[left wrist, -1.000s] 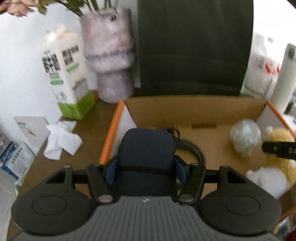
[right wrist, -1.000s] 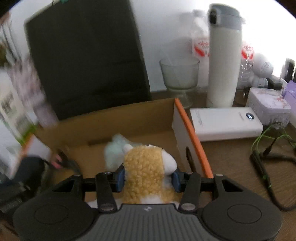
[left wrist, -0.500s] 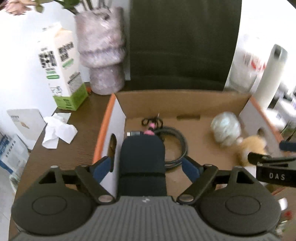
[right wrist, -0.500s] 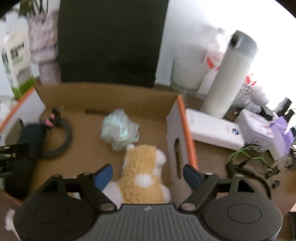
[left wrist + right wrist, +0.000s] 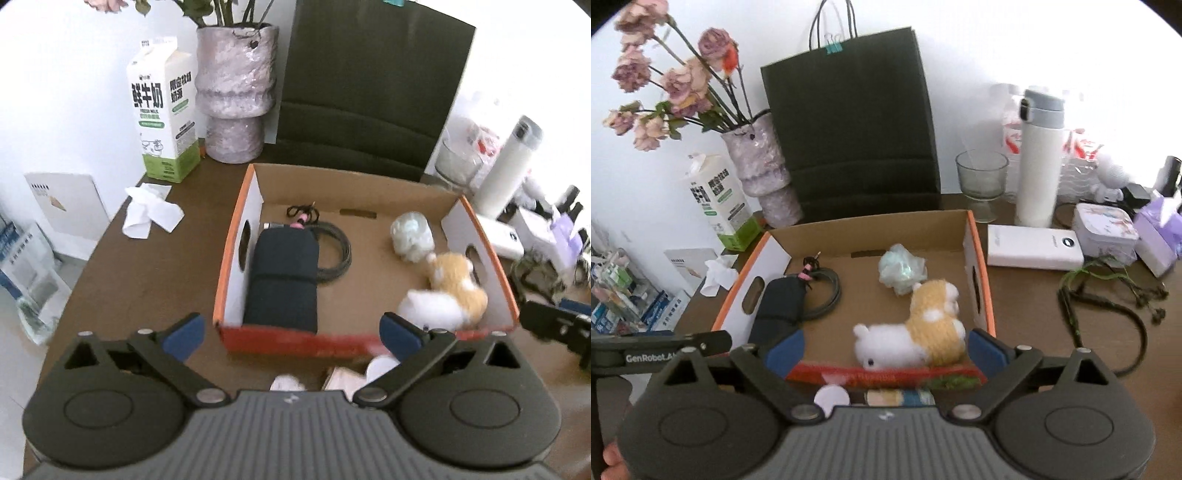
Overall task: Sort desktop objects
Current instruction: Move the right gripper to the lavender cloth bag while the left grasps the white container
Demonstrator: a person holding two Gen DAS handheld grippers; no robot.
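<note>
An orange-edged cardboard box [image 5: 236,243] [image 5: 979,258] stands on the brown desk. Inside it lie a dark blue pouch [image 5: 282,275] [image 5: 781,299] at the left, a coiled black cable [image 5: 334,251] [image 5: 823,288], a pale green ball [image 5: 412,236] [image 5: 901,271], and a yellow-and-white plush toy [image 5: 448,293] [image 5: 919,330] at the right. My left gripper [image 5: 291,332] is open and empty, above the box's near wall. My right gripper [image 5: 886,349] is open and empty, just in front of the plush toy.
A milk carton [image 5: 162,114], a grey flower vase [image 5: 234,92] and a dark paper bag [image 5: 849,122] stand behind the box. Crumpled tissue [image 5: 151,212] lies left. A white flask [image 5: 1039,158], glass cup [image 5: 982,184], white power bank [image 5: 1034,247] and cables [image 5: 1108,295] are right.
Both grippers opened and pulled back from the box. The left one released the dark pouch and the right one released the plush toy; both things now lie in the box.
</note>
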